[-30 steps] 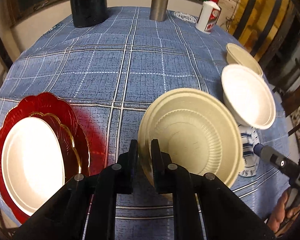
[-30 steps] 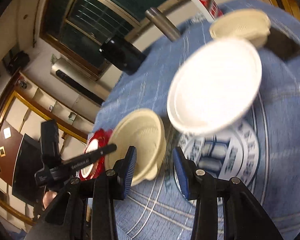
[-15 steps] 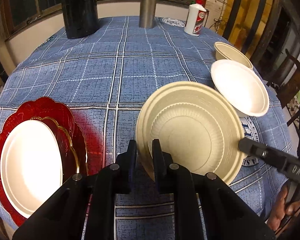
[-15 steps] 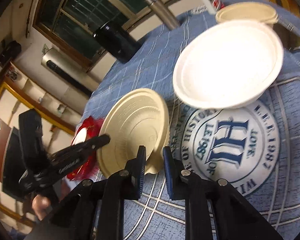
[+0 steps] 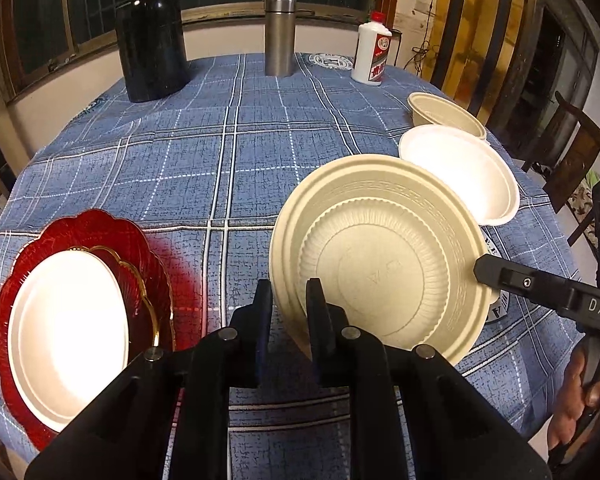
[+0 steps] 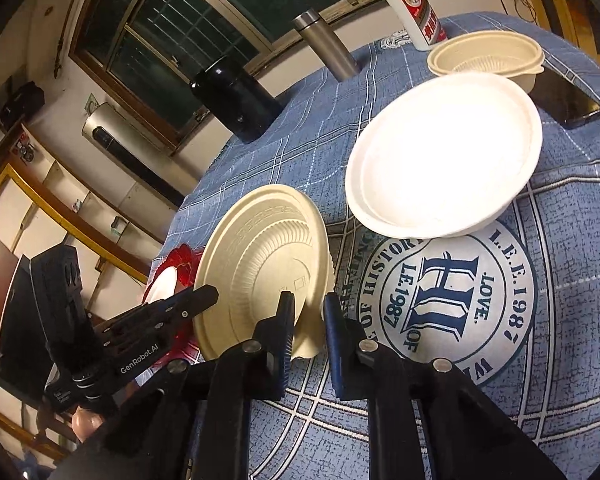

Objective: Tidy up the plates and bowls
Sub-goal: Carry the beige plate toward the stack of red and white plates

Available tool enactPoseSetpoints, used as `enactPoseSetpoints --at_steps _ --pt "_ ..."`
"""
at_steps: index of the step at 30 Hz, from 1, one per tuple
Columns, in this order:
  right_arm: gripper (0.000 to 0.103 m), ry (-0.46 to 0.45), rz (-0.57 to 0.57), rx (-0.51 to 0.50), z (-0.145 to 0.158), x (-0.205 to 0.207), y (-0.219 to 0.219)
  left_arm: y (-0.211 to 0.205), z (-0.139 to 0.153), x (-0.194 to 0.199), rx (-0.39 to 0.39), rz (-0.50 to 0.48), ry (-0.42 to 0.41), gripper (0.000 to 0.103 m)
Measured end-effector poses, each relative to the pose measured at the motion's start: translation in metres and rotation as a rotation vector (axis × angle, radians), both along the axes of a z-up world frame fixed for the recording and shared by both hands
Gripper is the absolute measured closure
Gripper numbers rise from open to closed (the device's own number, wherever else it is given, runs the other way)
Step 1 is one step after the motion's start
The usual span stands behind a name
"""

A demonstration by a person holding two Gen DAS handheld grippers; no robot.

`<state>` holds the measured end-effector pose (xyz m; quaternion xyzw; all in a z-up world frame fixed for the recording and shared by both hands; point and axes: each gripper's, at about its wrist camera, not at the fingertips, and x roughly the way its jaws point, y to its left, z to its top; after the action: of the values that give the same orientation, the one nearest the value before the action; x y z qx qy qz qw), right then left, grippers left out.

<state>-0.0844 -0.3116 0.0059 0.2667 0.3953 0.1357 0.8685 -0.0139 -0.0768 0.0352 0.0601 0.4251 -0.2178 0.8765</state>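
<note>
Left wrist view shows your left gripper (image 5: 288, 304) clamped on the near rim of the beige plate (image 5: 380, 256), which is tipped up off the blue checked tablecloth (image 5: 220, 152), with your right gripper (image 5: 484, 272) meeting the opposite rim. From the right wrist view, that right gripper (image 6: 308, 316) has its jaws nearly together with the plate's edge between them, so you seem to be holding the plate from both sides. It hangs between the red plate (image 5: 80, 232), which carries a white plate (image 5: 68, 332) at your left, and the white bowl (image 6: 444, 152) with the beige bowl (image 6: 488, 56) behind it at your right. You look to be mid-carry, sorting plates from bowls. The next move likely calls for carrying the beige plate across to the white plate, levelling it, lowering it squarely on top, then letting go with both grippers together so it does not slide.
</note>
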Motion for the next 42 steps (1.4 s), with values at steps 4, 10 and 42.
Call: enactPoseSetpoints --at_steps 4,10,42 --pt "0.088 -0.004 0.004 -0.001 0.002 0.000 0.003 0.003 0.002 -0.002 -0.003 0.000 -0.019 0.088" --pt "0.088 -0.019 0.011 -0.004 0.006 0.001 0.007 0.006 0.004 -0.003 -0.005 0.007 -0.038 0.088" --pt "0.088 -0.103 0.194 -0.075 0.046 0.032 0.098 0.099 0.030 -0.007 -0.049 0.218 -0.145 0.088"
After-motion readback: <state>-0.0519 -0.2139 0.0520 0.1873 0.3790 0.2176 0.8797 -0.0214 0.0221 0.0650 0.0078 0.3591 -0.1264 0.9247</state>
